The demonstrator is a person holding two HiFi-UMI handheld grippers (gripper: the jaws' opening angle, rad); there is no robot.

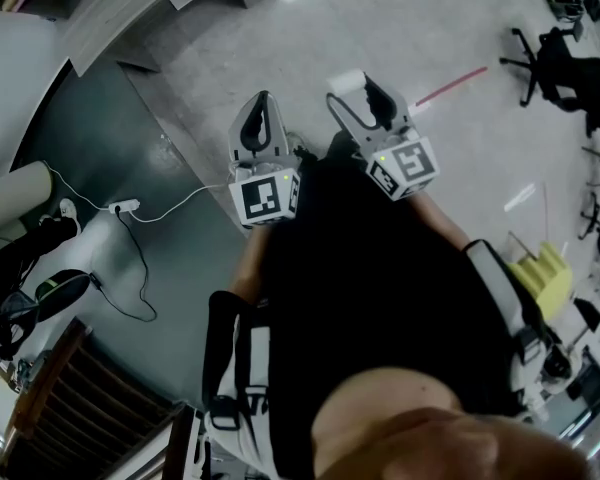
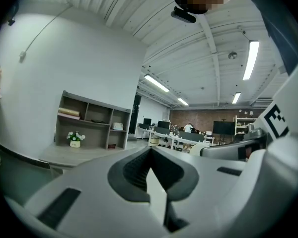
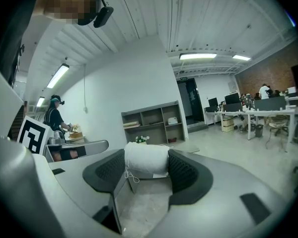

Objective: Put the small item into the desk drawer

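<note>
Small white roll [image 3: 146, 159], with a loose thread dangling from one end, was pinched crosswise between the jaws of my right gripper [image 3: 147, 175], close to their tips. My left gripper [image 2: 150, 168] had its jaws pressed together at the tips, with nothing between them. In the head view I held both grippers side by side in front of my body, near each other but not touching, over the pale concrete floor [image 1: 380, 28]. A white power strip [image 1: 125, 206] with its cord lay on the floor off to my left. Past the roll stood an open grey shelf unit [image 3: 153, 125] against the white wall, and further right a row of office desks [image 3: 260, 114]. A person [image 3: 53, 115] stood at the far left of the right gripper view.
</note>
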